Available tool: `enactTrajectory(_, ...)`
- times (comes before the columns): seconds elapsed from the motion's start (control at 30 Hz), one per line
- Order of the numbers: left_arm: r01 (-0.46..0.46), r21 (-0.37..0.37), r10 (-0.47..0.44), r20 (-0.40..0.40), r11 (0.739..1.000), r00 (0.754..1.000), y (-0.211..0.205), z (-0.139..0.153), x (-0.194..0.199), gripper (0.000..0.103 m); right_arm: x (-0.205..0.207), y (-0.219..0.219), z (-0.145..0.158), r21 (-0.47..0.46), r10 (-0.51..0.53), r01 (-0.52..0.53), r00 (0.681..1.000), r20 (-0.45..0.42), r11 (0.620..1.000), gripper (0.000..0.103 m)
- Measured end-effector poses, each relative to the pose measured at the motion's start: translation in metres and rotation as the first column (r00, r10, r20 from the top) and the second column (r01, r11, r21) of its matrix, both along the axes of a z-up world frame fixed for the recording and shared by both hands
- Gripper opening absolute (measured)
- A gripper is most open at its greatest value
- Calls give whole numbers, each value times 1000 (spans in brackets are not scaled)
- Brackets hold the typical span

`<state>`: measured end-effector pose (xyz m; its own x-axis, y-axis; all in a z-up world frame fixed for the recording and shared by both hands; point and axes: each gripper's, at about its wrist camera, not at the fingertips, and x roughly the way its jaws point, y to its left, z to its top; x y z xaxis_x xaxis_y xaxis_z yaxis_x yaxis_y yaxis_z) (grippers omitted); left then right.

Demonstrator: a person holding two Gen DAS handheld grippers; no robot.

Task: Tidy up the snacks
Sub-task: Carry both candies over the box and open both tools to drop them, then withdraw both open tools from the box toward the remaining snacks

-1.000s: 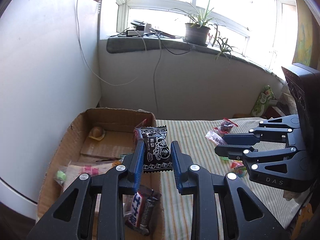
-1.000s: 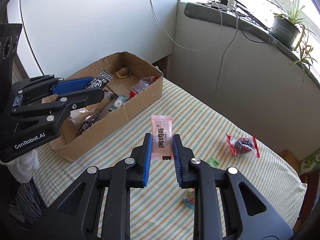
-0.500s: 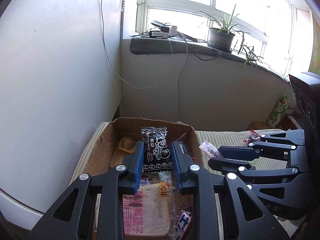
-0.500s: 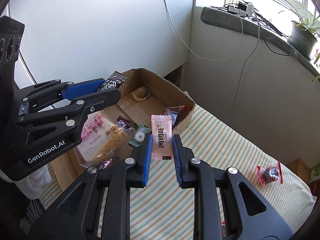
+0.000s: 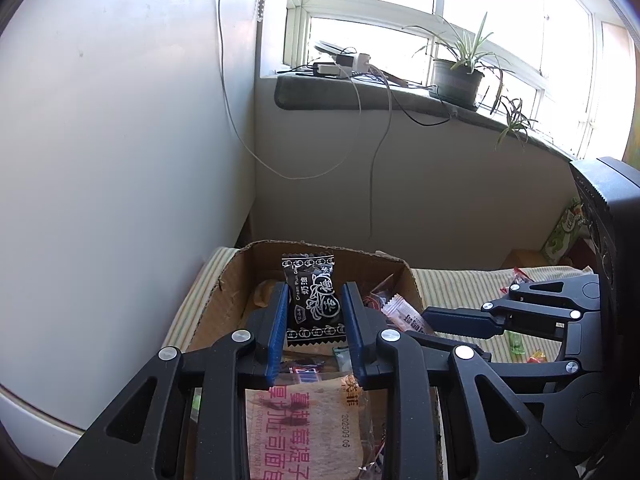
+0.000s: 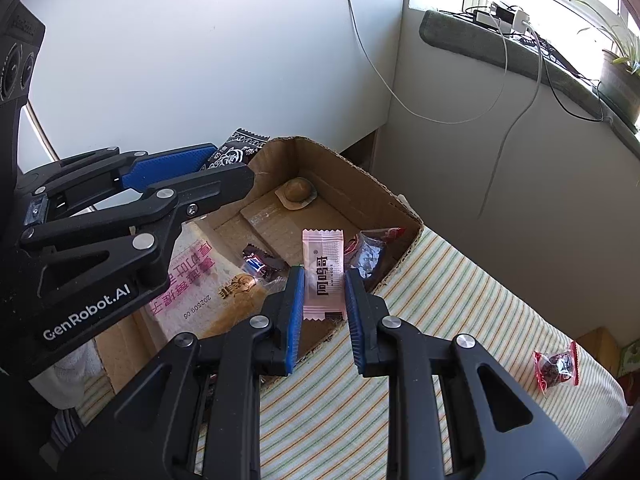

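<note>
My left gripper (image 5: 314, 292) is shut on a black snack packet (image 5: 312, 300) and holds it above the open cardboard box (image 5: 236, 280). My right gripper (image 6: 323, 280) is shut on a pink snack packet (image 6: 323, 272) and holds it over the box's near right wall (image 6: 396, 268). The box holds a bread pack (image 6: 200, 292), a small dark candy bar (image 6: 260, 262), a round brown pastry (image 6: 297, 192) and a red-and-dark packet (image 6: 370, 252). The left gripper with its black packet (image 6: 236, 150) shows in the right wrist view over the box's left side.
The box sits on a striped cloth (image 6: 440, 320) against a white wall. A red wrapped snack (image 6: 556, 366) lies on the cloth to the right. Small candies (image 5: 514, 342) lie beyond the right gripper. A sill with a plant pot (image 5: 456, 80) and cables runs behind.
Both grippers moved left, from over the striped cloth to over the box, each still holding its packet. The right gripper now reaches the box's right wall.
</note>
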<state>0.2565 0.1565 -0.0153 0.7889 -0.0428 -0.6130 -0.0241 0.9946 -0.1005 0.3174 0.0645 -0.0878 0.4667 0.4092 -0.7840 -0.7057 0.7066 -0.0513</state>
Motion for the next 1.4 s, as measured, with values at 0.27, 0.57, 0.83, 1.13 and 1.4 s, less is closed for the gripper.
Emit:
enactTrajectory(0.27,-17,-2,17,4,1000,1000,1,1,1,34,-3,0,3,-1,14,-14,1000,19,1000,22)
enactTrajectory(0.57,-44,-2,44,7,999,999,9,1,3,60,-12,1,3,-2,18,-18,998,54,1000,71)
enactTrajectory(0.83,-55,-6,55,12,998,998,9,3,1,69,-16,0,5,-14,22,-21,997,69,1000,80)
enactTrajectory(1.13,-47,0,47,36,999,998,-1,10,-6,69,-23,-14,9,-18,6,-4,997,78,1000,80)
enactTrajectory(1.4,-22,11,21,70,1000,997,-20,20,-19,70,-31,-38,17,-13,-23,25,996,90,1000,80)
